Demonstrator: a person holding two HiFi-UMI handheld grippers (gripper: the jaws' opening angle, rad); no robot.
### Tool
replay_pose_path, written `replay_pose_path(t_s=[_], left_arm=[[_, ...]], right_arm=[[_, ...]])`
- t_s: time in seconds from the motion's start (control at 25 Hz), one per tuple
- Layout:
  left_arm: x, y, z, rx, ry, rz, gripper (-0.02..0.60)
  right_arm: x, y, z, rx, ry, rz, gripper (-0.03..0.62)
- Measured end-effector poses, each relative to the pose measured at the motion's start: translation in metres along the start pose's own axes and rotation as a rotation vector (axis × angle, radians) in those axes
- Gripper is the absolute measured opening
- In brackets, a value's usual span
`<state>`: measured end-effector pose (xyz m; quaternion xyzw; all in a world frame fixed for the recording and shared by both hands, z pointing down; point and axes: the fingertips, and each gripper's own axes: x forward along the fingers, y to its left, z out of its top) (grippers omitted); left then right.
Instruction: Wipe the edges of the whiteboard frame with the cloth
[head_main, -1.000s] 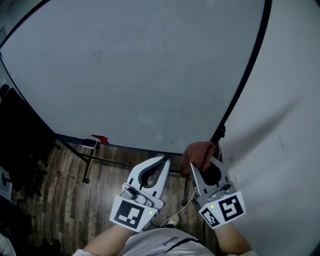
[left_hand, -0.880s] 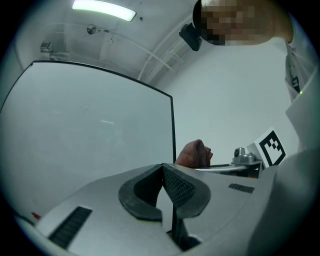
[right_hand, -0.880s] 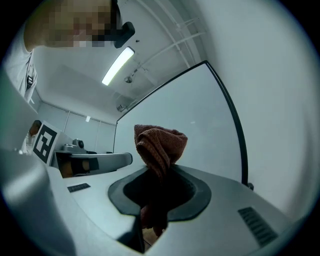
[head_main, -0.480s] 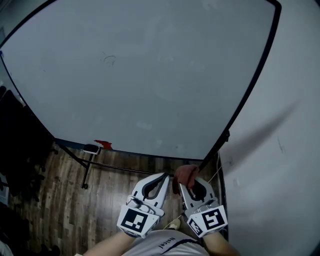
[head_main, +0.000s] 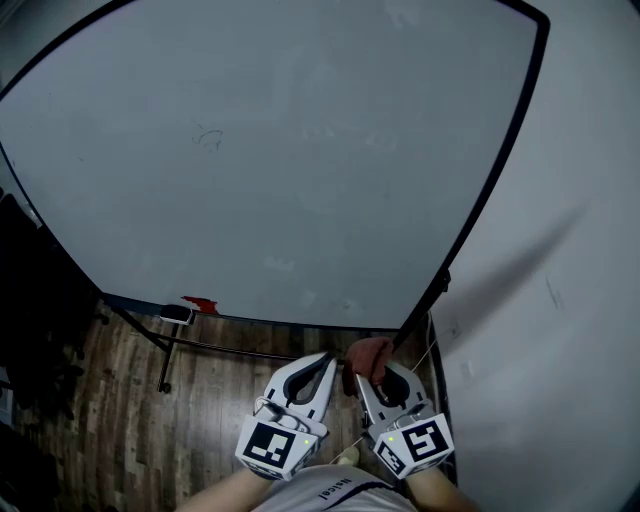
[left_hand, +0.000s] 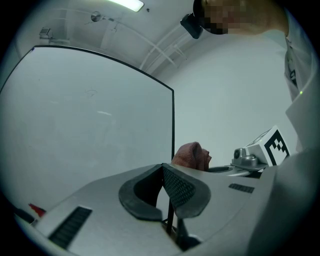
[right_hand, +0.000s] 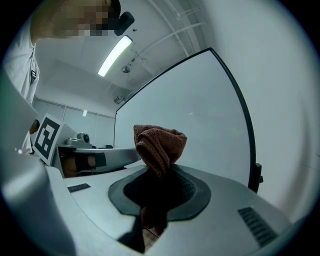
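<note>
A large whiteboard (head_main: 300, 150) with a thin black frame (head_main: 500, 170) fills the head view; its right edge runs down to a bottom corner near the grippers. My right gripper (head_main: 372, 372) is shut on a bunched reddish-brown cloth (head_main: 367, 355), held just below that bottom right corner. In the right gripper view the cloth (right_hand: 159, 142) sticks up from between the jaws, with the frame's black edge (right_hand: 245, 120) behind it. My left gripper (head_main: 322, 365) sits beside it, shut with nothing in it; the cloth (left_hand: 192, 155) shows past its tips (left_hand: 162, 167).
A small red object (head_main: 200, 304) and a pale eraser-like item (head_main: 177, 314) lie on the board's bottom ledge at the left. The board's black stand legs (head_main: 165, 350) rest on a wooden floor (head_main: 120, 420). A grey wall (head_main: 570, 300) is on the right.
Both grippers have dropped lower and closer to my body, the cloth coming down off the right frame edge to below the bottom right corner. The view has tilted up the board.
</note>
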<state>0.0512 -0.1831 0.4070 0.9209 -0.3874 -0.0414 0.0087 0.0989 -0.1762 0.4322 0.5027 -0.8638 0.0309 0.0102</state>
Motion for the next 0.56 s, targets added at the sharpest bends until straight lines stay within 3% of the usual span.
replay_pose_path(t_s=[0.56], left_arm=[[0.0084,0.0065,0.0008,-0.006,-0.007,0.002,0.008]], right_arm=[[0.0111,-0.0020,0.0011,-0.013,0.005,0.020,0.072]])
